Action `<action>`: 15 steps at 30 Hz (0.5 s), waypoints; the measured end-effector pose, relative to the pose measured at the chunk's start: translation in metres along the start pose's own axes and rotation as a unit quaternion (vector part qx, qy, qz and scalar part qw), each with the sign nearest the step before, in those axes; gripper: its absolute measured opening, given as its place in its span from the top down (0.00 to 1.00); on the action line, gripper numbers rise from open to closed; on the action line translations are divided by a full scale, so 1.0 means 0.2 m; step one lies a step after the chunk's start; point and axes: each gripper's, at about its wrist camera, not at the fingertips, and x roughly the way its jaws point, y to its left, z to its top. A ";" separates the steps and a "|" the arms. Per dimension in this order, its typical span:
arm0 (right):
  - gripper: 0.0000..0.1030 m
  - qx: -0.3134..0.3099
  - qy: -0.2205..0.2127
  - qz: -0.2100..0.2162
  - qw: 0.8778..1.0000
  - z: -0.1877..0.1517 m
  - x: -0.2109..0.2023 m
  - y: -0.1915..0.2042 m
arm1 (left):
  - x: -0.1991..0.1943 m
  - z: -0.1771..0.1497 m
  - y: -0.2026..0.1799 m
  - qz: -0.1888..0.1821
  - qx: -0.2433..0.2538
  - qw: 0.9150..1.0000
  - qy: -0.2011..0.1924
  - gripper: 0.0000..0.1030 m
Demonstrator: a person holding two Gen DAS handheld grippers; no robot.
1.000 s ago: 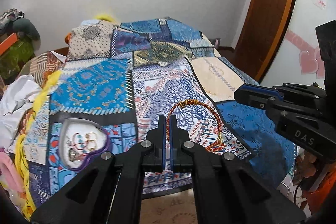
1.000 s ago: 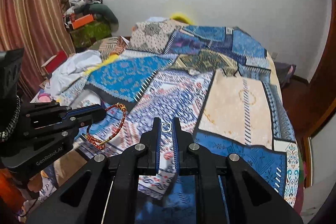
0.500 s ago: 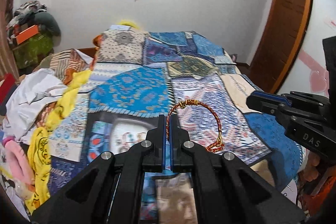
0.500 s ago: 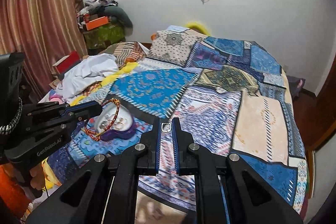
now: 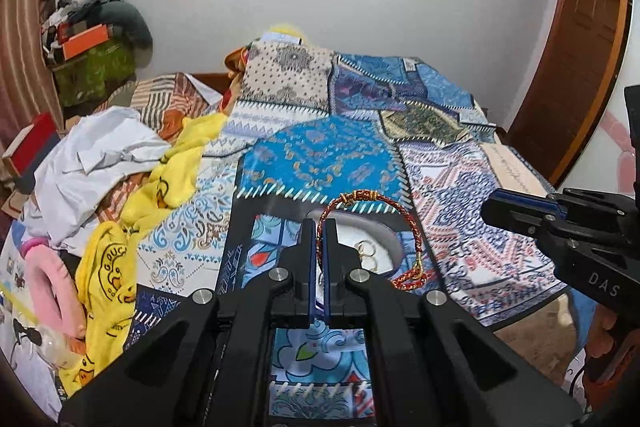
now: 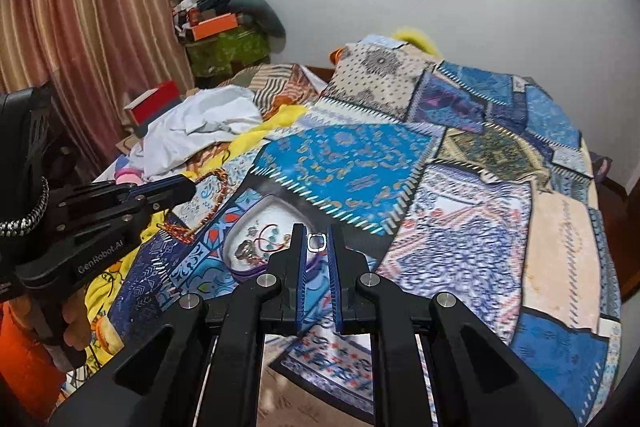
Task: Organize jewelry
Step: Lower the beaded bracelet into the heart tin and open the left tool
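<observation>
1. Holding a red-and-gold braided bracelet [image 5: 404, 223], the left tool [image 5: 319, 227] has its fingers pinched narrow on the cord; the loop hangs off to the right, above the heart-shaped jewelry dish [image 5: 390, 241].
2. Right tool [image 6: 316, 239] grips a small silver ring [image 6: 315, 242] between its fingertips, jaws nearly closed on it.
3. Dish [image 6: 256, 227] sits on the patchwork bedspread [image 6: 460, 207], white inside with a purple rim, rings and trinkets lying in it.
4. In the right wrist view the ring hovers just beside the dish's right edge; the left tool [image 6: 188, 187] with the bracelet [image 6: 212, 203] is to the dish's left.
5. White cloth [image 5: 92, 163] and a yellow duck-print garment [image 5: 108, 267] are piled on the bed's left side.
</observation>
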 end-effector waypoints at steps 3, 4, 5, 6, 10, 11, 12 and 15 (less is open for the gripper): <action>0.91 -0.002 0.013 0.007 1.000 0.00 0.06 0.02 | 0.07 -0.02 0.02 -0.002 -0.002 1.000 0.012 0.99; 0.91 -0.003 0.018 0.008 1.000 0.00 0.08 0.03 | 0.09 -0.03 0.02 -0.004 -0.002 1.000 0.016 0.99; 0.91 -0.004 0.023 0.011 1.000 0.00 0.10 0.03 | 0.12 -0.03 0.02 -0.006 -0.002 1.000 0.020 0.99; 0.91 -0.004 0.026 0.012 1.000 0.00 0.12 0.04 | 0.14 -0.03 0.02 -0.006 -0.001 1.000 0.023 0.99; 0.91 0.002 0.039 0.017 0.999 0.00 0.19 0.03 | 0.23 -0.05 0.00 -0.005 0.009 0.999 0.037 0.99; 0.91 0.004 0.041 0.018 0.999 0.01 0.20 0.03 | 0.26 -0.05 0.00 -0.007 0.011 0.999 0.041 0.99; 0.91 0.005 0.043 0.020 0.999 0.01 0.21 0.03 | 0.28 -0.05 0.00 -0.007 0.013 0.999 0.044 0.99; 0.91 0.006 0.046 0.028 0.999 0.01 0.24 0.05 | 0.32 -0.05 -0.01 -0.007 0.018 0.999 0.049 0.99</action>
